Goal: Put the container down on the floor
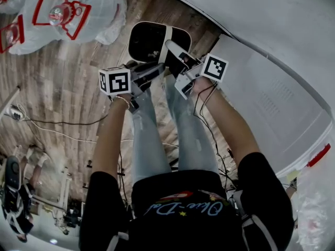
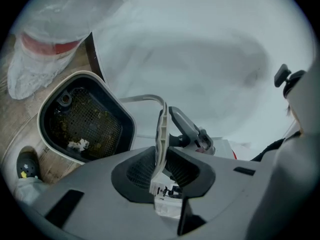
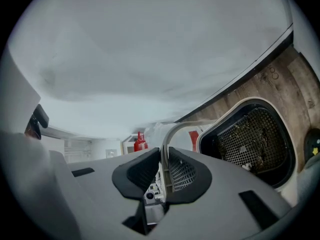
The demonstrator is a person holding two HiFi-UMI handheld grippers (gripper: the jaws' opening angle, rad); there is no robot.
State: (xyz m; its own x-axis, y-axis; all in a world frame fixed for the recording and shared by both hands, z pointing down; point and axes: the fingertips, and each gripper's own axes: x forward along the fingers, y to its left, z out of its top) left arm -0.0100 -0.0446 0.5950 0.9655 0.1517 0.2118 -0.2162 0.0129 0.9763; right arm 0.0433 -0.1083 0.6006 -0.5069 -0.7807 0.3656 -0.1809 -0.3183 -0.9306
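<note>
Grip status: my left gripper (image 1: pixel 149 73) and right gripper (image 1: pixel 180 61) are both closed to a narrow gap on the thin handle (image 2: pixel 161 129) of the air-fryer basket (image 1: pixel 149 38). Each pair of pads presses one flat strip of the handle and holds nothing else. The basket hangs open side up beyond my jeans-clad legs (image 1: pixel 146 135), over the wooden floor (image 1: pixel 68 67) near its edge along the white wall panel (image 1: pixel 272 98). I cannot tell whether its base has reached the boards.

Hazards, as I judge them:
- The handle is narrow and smooth, so it could slide through the pads, and the basket would drop or swing.
- If one gripper lowers faster than the other, the basket would tilt and could spill the crumbs (image 2: pixel 77 145) lying on its mesh.
- My shoe (image 2: pixel 25 166) sits just beside the basket's lower corner, so a straight descent could land the rim on it.
- Opening the jaws before the base rests flat would let the basket tip over.

View differences:
- The head view alone shows both grippers meeting at the same side of the basket, and the plastic bags (image 1: pixel 68 9) well apart on the floor.
- The left gripper view alone shows the pads of the left gripper (image 2: pixel 162 166) on the strip, and a grey latch (image 2: pixel 192 129) beyond it.
- The right gripper view shows the right gripper (image 3: pixel 164 171) clamped where the handle (image 3: pixel 170 134) curves toward the basket rim (image 3: pixel 220 115).
</note>
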